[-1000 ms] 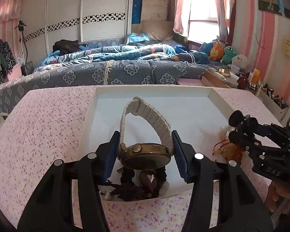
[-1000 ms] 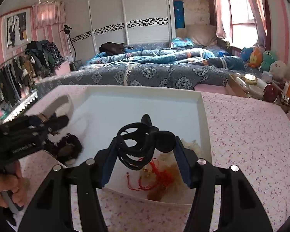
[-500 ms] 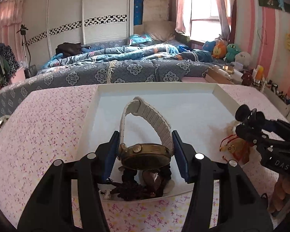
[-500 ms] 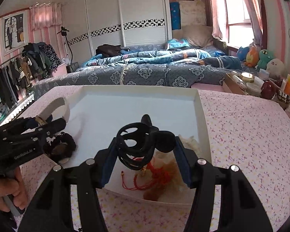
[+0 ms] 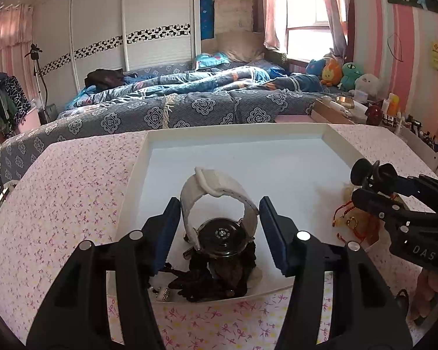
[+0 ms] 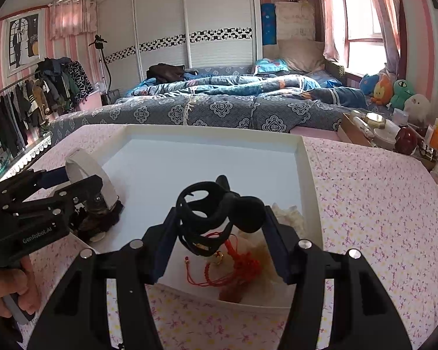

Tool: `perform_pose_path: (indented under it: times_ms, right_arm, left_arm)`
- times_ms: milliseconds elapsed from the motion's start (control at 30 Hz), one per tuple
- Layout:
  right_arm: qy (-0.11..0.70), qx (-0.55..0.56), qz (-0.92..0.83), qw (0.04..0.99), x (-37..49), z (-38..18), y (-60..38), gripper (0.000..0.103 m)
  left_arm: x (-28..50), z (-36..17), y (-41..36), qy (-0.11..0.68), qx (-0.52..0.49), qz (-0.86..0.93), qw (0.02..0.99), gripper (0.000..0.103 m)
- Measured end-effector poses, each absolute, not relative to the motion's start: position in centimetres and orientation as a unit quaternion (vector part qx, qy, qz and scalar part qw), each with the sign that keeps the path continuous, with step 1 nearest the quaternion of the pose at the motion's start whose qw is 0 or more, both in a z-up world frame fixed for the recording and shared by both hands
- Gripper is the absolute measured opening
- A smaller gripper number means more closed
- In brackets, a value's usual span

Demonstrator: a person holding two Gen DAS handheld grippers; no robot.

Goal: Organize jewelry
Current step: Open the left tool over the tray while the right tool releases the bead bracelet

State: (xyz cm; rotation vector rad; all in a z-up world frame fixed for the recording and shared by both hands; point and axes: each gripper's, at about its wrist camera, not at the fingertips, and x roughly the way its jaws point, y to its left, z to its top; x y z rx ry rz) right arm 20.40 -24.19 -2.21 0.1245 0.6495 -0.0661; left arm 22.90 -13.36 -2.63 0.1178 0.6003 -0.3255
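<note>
- Left wrist view: pink flowered bench [image 5: 73, 192] carrying a white shallow tray [image 5: 140, 157], far half of its floor bare.
- Left tool [image 5: 218, 204] pinching a watch [image 5: 220, 233] by its white strap, a pad against each side; dark case back facing the camera, just over a heap of dark beads [image 5: 207, 280] in the tray's near corner.
- Red corded charm [image 5: 347, 218] near the tray's right wall, under the right tool [image 5: 362, 186] reaching in from the right.
- Beyond the bench's far edge: bed [image 5: 189, 110] with rumpled blue bedding, white wardrobe [image 5: 131, 29], bright window [image 5: 306, 14], plush toys [image 5: 347, 73].
- Right wrist view: right tool clamped on a bundle of black hair ties [image 6: 207, 210], held above the tray's near right corner, over the red charm.
- Left tool at the tray's left edge, gripped by a hand [image 6: 11, 291]; white strap upright between its fingers.
- Open bench right of the tray up to a cluttered shelf [image 6: 394, 137]; clothes rack [image 6: 29, 99] at far left.
</note>
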Motion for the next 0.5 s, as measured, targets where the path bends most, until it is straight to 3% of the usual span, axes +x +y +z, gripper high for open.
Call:
perform_pose_path:
  times_ms: [500]
  right_arm:
    - [0.323, 0.06, -0.031, 0.944, 20.6, -2.23, -24.07, 0.058]
  left_arm:
    - [22.77, -2.6, -13.19, 0.294, 0.057, -0.157, 0.941, 0.057]
